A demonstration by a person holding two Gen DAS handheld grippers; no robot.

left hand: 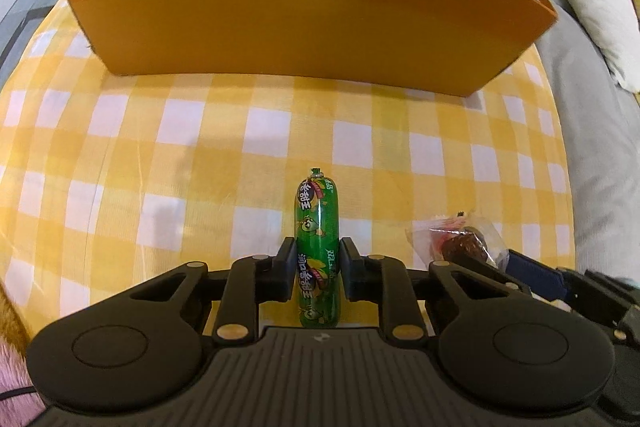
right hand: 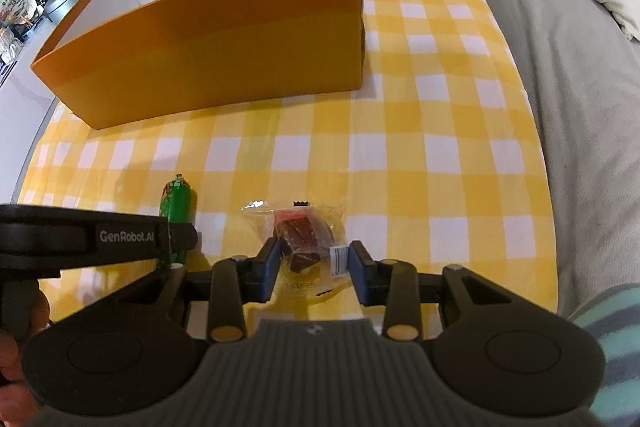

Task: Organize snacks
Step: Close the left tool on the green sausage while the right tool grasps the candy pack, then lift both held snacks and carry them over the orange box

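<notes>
Over the checked cloth, both grippers tilt steeply down, left fingers clamping the green sausage, right fingers the clear-wrapped snack.

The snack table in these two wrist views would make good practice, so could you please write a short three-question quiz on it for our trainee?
1. What does the left claw grip?
2. True or false: the clear packet already lies inside the orange box.
3. The tablecloth is: A) blue striped, B) yellow checked, C) plain white.

Key:
1. The green sausage.
2. False; it sits on the cloth between the pads of the right claw.
3. B.
</notes>
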